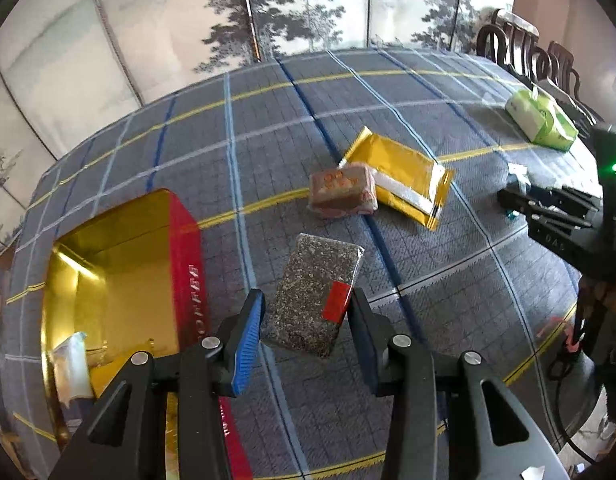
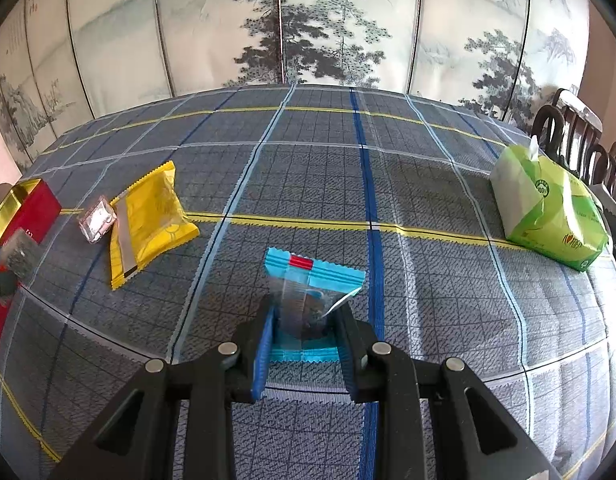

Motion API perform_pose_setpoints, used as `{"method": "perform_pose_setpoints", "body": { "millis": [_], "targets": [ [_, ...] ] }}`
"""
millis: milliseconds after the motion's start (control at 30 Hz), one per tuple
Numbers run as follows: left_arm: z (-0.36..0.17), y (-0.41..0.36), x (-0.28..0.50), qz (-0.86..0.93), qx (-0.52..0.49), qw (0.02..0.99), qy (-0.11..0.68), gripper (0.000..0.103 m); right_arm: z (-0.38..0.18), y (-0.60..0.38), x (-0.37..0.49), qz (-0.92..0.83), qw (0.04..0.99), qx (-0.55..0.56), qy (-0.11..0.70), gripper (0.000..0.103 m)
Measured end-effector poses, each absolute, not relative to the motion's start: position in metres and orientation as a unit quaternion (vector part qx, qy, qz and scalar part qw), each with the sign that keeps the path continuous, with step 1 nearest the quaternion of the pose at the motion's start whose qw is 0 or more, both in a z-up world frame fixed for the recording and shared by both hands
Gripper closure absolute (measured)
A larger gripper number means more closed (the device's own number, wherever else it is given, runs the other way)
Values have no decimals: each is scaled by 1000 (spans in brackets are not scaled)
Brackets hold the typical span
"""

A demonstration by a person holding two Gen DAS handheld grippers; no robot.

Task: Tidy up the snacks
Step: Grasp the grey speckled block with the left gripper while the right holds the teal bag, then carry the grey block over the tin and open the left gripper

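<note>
Dark speckled snack pack (image 1: pixel 314 294) held between left tool (image 1: pixel 308 320) fingers.

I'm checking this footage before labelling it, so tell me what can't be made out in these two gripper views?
- Red box, left wrist view: most of its floor hidden by its own wall and the left gripper.
- Blue packet, right wrist view: its sides are covered by the right gripper's fingers; contents blurred behind clear film.
- Small pink packet, right wrist view: print too small to read.
- Green tissue pack, left wrist view: blurred near the edge.
</note>
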State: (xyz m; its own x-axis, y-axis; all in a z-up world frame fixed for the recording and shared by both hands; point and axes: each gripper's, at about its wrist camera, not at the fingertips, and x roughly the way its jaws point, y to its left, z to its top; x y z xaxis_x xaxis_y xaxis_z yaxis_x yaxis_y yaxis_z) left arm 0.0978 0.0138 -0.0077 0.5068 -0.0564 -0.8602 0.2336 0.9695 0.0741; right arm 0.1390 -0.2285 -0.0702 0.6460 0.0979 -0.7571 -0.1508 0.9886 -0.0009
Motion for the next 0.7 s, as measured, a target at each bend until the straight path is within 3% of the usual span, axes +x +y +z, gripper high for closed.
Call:
{"method": "perform_pose_setpoints", "body": {
  "millis": [700],
  "targets": [
    [30, 128, 102, 41, 35, 887, 458, 65, -69, -227, 138, 65, 907, -38, 415, 74]
  ]
}}
